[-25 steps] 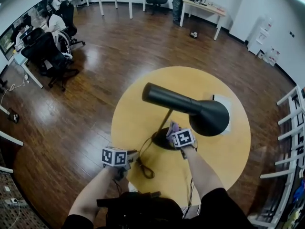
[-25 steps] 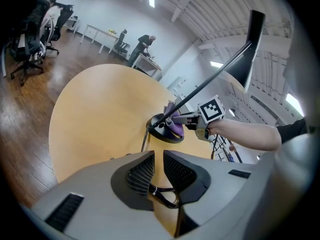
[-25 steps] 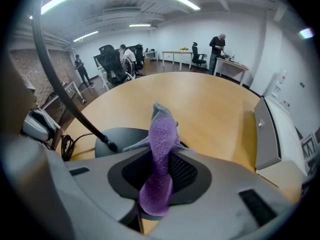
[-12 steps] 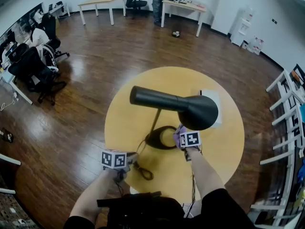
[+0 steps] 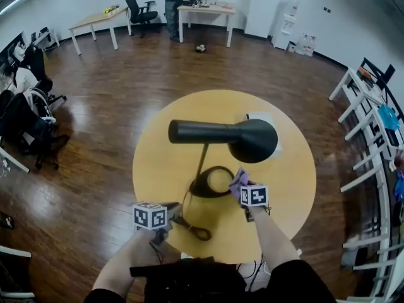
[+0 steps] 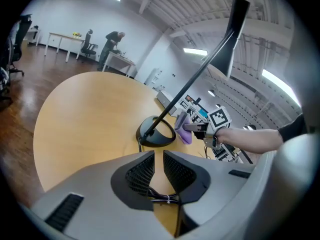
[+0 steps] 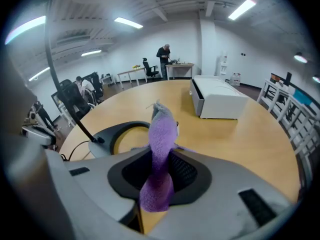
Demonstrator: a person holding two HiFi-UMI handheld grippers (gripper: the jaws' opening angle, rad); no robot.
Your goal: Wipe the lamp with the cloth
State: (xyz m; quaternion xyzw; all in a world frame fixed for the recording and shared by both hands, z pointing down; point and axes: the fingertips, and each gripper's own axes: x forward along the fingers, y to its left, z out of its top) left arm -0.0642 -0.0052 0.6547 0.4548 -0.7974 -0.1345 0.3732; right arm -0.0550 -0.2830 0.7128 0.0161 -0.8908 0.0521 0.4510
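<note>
Over at the far left of the room, seated people and dark office chairs (image 5: pixel 28 122) crowd along a desk by the wall, and further back a person (image 5: pixel 172 2) stands at a pale table. Nearer, the round yellow table (image 5: pixel 158 163) fills the middle of the wooden floor. At its near-left edge the left gripper (image 5: pixel 173 210) hangs low, its marker cube facing up. In the left gripper view its jaws (image 6: pixel 159 170) stand almost together with only a thin slit between them. A dark cord with a white tie shows deep in that slit, though I cannot tell whether it is pinched. Just to the right, the lamp's black cord (image 5: pixel 197 231) loops over the tabletop and runs up to the lamp (image 5: pixel 221 134). The lamp's ring-shaped base (image 5: pixel 201 188) sits flat on the table, and a thin stem rises from it to a long black head with a wide cone at its right end. Right of the base, below the cone, the right gripper (image 5: pixel 243 188) holds the purple cloth (image 5: pixel 238 180). The right gripper view shows the cloth (image 7: pixel 162 134) clamped between the jaws (image 7: pixel 160 171), with its free end standing up past them. The cloth is just beside the base's right rim, and I cannot tell if it touches. It is clear of the shade. Beyond the cone a white box (image 5: pixel 265 117) rests on the table's far side, and white racks (image 5: pixel 369 131) line the right wall.
</note>
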